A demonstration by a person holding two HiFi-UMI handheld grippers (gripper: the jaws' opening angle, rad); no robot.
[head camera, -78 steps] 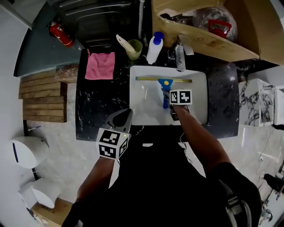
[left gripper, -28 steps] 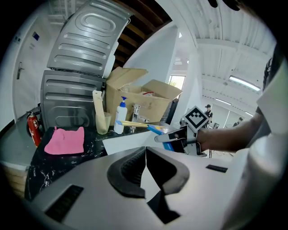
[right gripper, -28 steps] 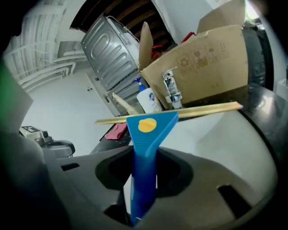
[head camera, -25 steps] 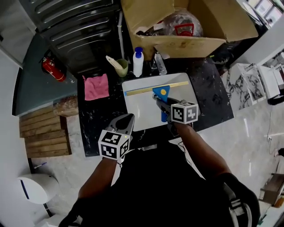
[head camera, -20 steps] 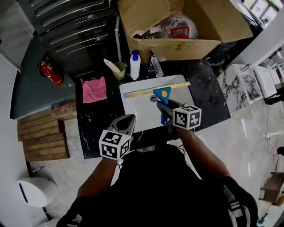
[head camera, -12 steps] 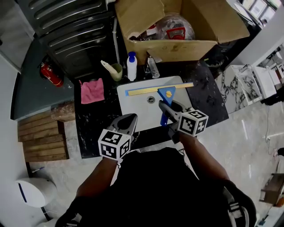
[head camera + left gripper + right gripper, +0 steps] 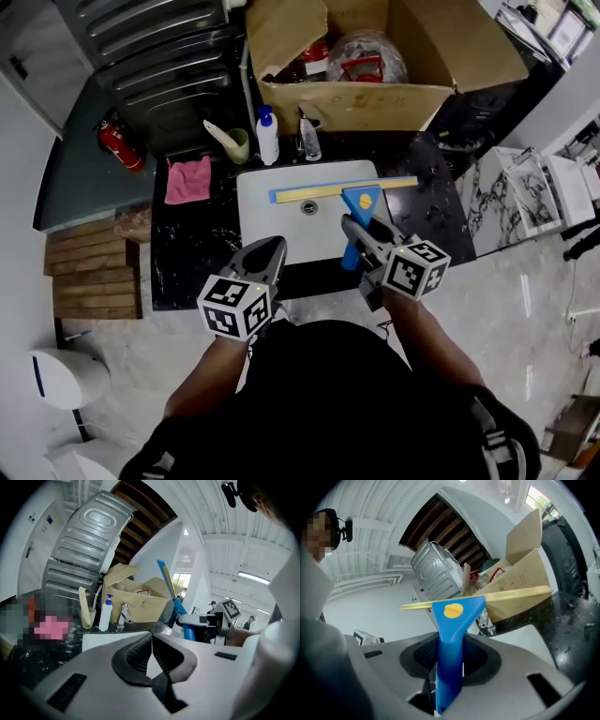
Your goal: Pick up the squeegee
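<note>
The squeegee [image 7: 360, 208] has a blue handle, a yellow round mark and a long yellow blade. My right gripper [image 7: 359, 240] is shut on its handle and holds it lifted above the white sink [image 7: 267, 217]. In the right gripper view the handle of the squeegee [image 7: 451, 653] stands upright between the two pads, blade across the top. My left gripper [image 7: 262, 257] hangs at the sink's near left corner, jaws closed together with nothing in them. The left gripper view shows the left gripper [image 7: 151, 652] shut and the squeegee [image 7: 174, 603] held up at the right.
A black speckled counter [image 7: 192, 246] surrounds the sink. On it lie a pink cloth [image 7: 187, 179], a green cup with a brush [image 7: 234, 143], a white bottle with a blue cap [image 7: 267, 135] and the tap [image 7: 307, 137]. An open cardboard box [image 7: 375, 56] stands behind.
My right gripper has lifted the squeegee out of the sink and drawn it toward me. The left gripper rose a little and stayed shut. The head view shifted.
</note>
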